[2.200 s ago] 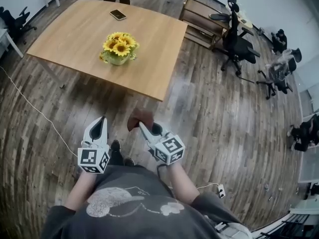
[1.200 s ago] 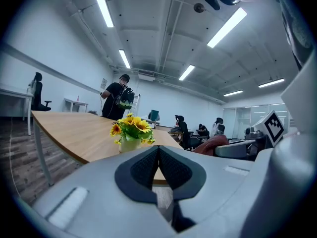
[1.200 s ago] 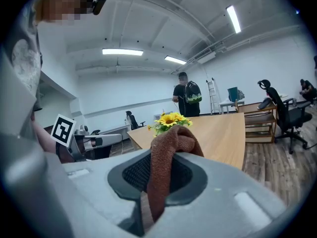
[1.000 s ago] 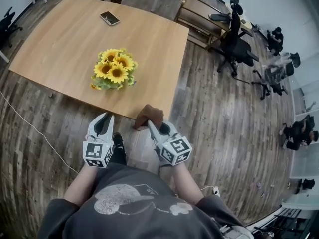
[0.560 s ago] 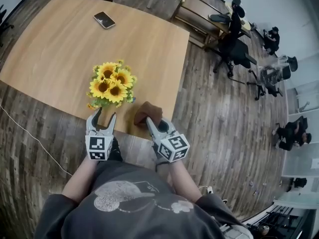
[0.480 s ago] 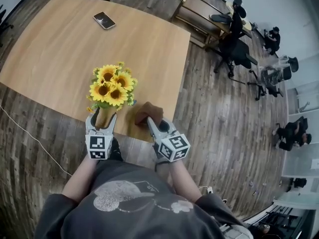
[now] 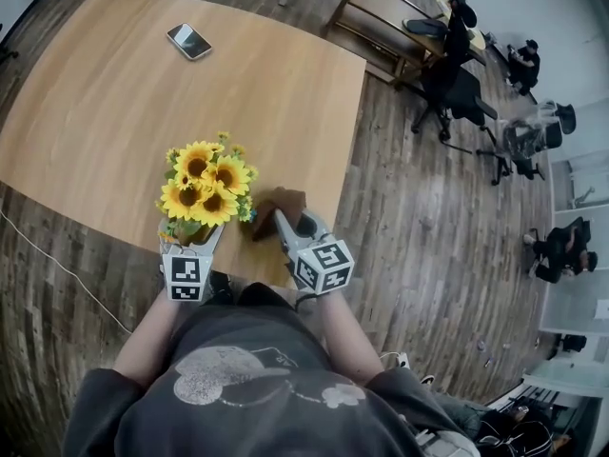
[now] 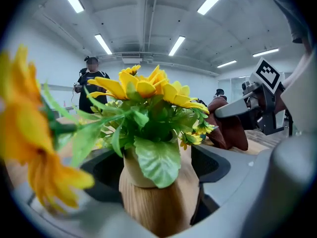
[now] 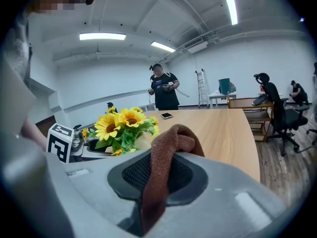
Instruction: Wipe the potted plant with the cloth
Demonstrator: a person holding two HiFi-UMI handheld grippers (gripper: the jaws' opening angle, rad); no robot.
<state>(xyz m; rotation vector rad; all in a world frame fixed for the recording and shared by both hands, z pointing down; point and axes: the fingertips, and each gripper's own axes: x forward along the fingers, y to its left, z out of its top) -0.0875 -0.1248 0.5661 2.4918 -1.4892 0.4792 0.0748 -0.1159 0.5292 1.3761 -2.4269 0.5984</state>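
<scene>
The potted plant is a bunch of yellow sunflowers in a light wooden pot, near the front edge of the wooden table. My left gripper reaches under the blooms. Its jaws have just been opening and stand on either side of the pot, open. To the right of the plant, my right gripper is shut on a brown cloth, which bulges out over the jaws. In the right gripper view the sunflowers are to the left, beyond the cloth.
A phone lies at the far side of the table. A person stands beyond it. Office chairs and a low wooden shelf stand to the right on the plank floor.
Both grippers have come forward from over the floor to the table's front edge. The left one has opened and now has the pot between its jaws. The right one still holds the cloth.
</scene>
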